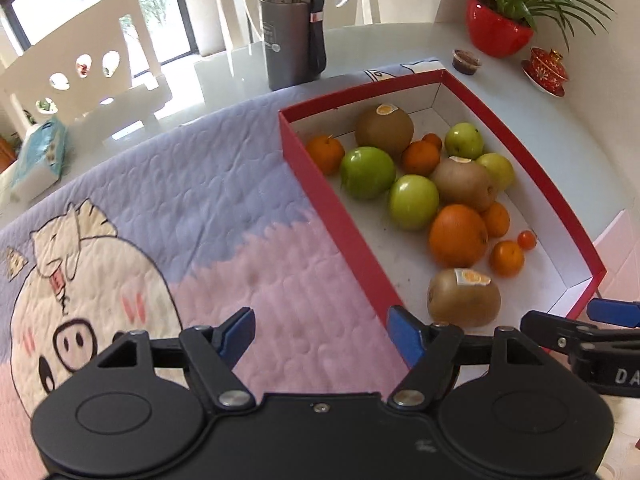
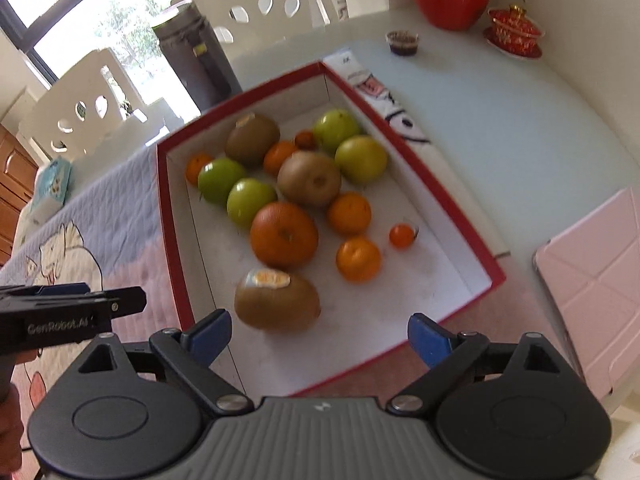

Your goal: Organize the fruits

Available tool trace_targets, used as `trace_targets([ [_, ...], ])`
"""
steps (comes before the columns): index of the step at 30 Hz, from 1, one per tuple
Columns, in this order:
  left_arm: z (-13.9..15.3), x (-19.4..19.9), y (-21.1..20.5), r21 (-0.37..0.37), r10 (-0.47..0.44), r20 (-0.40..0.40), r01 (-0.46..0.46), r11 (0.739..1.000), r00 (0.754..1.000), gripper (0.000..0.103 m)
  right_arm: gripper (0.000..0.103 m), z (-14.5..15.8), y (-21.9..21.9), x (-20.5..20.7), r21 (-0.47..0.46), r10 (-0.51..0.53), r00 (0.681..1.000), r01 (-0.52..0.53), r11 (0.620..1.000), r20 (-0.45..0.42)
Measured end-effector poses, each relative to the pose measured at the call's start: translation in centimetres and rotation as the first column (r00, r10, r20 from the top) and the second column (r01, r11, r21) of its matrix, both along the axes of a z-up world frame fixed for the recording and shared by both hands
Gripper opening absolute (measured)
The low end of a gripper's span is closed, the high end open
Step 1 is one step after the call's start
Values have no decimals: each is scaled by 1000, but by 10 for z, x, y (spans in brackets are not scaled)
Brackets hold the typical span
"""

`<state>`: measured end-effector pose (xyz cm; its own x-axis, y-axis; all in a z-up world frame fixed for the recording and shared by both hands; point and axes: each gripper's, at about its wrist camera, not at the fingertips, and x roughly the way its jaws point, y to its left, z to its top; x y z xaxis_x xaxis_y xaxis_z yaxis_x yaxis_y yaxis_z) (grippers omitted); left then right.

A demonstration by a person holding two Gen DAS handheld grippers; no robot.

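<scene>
A red box (image 1: pixel 340 216) (image 2: pixel 170 216) with a white inside holds several fruits: green apples (image 1: pixel 367 173) (image 2: pixel 251 201), brown kiwis with stickers (image 1: pixel 464 297) (image 2: pixel 277 303), a big orange (image 1: pixel 458 235) (image 2: pixel 284 234) and small tangerines (image 1: pixel 507 258) (image 2: pixel 358 259). My left gripper (image 1: pixel 322 338) is open and empty over the pink quilt, just left of the box's near wall. My right gripper (image 2: pixel 320 338) is open and empty above the box's near end, with the nearest kiwi just beyond its fingers. Each gripper shows at the edge of the other's view.
A quilted pig mat (image 1: pixel 160 240) covers the table left of the box. A grey flask (image 1: pixel 291 28) stands behind it. A red plant pot (image 1: pixel 500 28), a red tea cup (image 1: pixel 546 70) and a small cup (image 1: pixel 466 61) stand far right. A pink tablet case (image 2: pixel 592 280) lies right.
</scene>
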<state>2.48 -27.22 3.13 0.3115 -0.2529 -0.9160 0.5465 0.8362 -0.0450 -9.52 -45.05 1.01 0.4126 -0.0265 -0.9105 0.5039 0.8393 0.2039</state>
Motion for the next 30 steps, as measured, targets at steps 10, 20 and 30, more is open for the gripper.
trace_targets([
  [10,9,-17,10,-20,36,75,-35,999,997,87,96,-4,2,-8,-31,-9,1000,8,999,-26],
  [20,12,-18,13,-22,52,86,-50,999,995,87,96,-3,2,-11,-29,-15,1000,14,999,-20],
  [30,12,-20,14,-20,49,84,-48,999,995,87,96,-2,4,-11,-26,-14,1000,14,1000,-15],
])
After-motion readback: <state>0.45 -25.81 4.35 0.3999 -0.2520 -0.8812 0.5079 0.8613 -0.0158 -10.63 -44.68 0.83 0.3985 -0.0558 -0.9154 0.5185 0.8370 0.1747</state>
